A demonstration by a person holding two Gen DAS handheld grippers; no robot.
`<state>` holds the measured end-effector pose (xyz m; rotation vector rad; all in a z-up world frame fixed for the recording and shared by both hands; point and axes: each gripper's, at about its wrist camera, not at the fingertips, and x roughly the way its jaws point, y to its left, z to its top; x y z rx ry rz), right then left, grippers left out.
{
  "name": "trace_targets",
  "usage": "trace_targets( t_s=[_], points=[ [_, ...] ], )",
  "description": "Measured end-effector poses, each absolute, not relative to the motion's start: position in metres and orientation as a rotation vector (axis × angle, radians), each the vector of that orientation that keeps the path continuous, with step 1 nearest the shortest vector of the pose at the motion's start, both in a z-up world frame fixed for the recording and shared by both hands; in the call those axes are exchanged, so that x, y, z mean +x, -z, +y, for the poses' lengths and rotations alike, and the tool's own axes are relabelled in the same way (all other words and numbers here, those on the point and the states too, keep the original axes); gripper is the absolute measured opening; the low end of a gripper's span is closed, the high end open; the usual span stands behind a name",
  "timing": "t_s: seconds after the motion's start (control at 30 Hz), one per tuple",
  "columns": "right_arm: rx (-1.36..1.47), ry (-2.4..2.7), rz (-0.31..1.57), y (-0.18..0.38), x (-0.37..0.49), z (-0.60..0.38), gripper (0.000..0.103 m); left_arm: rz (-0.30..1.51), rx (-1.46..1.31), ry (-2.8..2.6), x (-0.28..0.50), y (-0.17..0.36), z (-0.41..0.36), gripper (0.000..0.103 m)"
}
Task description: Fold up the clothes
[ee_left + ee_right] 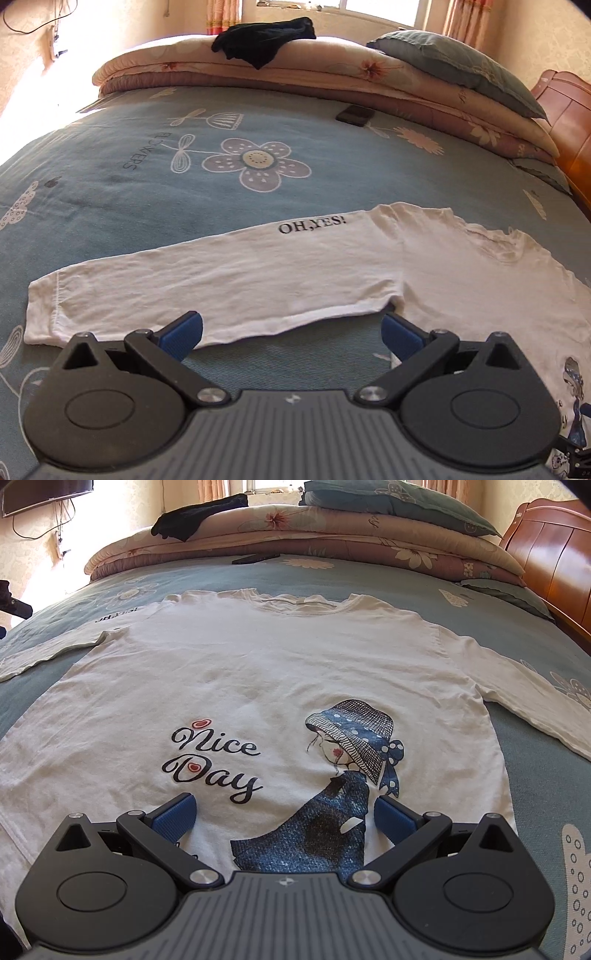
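A white long-sleeved shirt (258,672) lies flat, front up, on the blue floral bedsheet (147,177), printed with "Nice Day" and a girl in a blue hat. Its left sleeve (207,280), marked "OH,YES!", stretches out sideways in the left wrist view. My left gripper (291,332) is open just short of that sleeve's near edge, with nothing between its blue pads (183,332). My right gripper (284,812) is open over the lower part of the shirt's print, holding nothing. The other sleeve (535,701) runs off to the right.
A folded floral quilt (332,74) and a grey-green pillow (454,62) are stacked at the far side, with a black garment (262,37) on top. A dark phone (354,115) lies on the sheet before the quilt. A wooden headboard (554,550) stands at the right.
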<state>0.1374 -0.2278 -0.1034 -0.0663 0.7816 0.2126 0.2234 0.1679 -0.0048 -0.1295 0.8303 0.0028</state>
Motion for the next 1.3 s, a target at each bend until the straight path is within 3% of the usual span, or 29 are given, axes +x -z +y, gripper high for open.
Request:
trace_targets(
  t_s=[0.33, 0.57, 0.87, 1.03, 1.3],
  points=[
    [-0.085, -0.195, 0.801, 0.101, 0.103, -0.229, 0.103, 0.965, 0.051, 0.19, 0.149, 0.054, 0.016, 0.102],
    [-0.086, -0.166, 0.726, 0.108, 0.051, -0.234, 0.103, 0.94, 0.103, 0.166, 0.113, 0.092, -0.003, 0.103],
    [-0.049, -0.163, 0.736, 0.103, 0.044, -0.238, 0.103, 0.869, 0.081, 0.177, 0.103, 0.1, 0.001, 0.103],
    [0.125, -0.127, 0.667, 0.089, 0.035, -0.271, 0.103, 0.859, 0.082, 0.176, 0.103, 0.101, 0.0, 0.103],
    [0.343, -0.103, 0.713, 0.097, 0.042, -0.327, 0.103, 0.854, 0.078, 0.184, 0.101, 0.101, 0.002, 0.103]
  ],
)
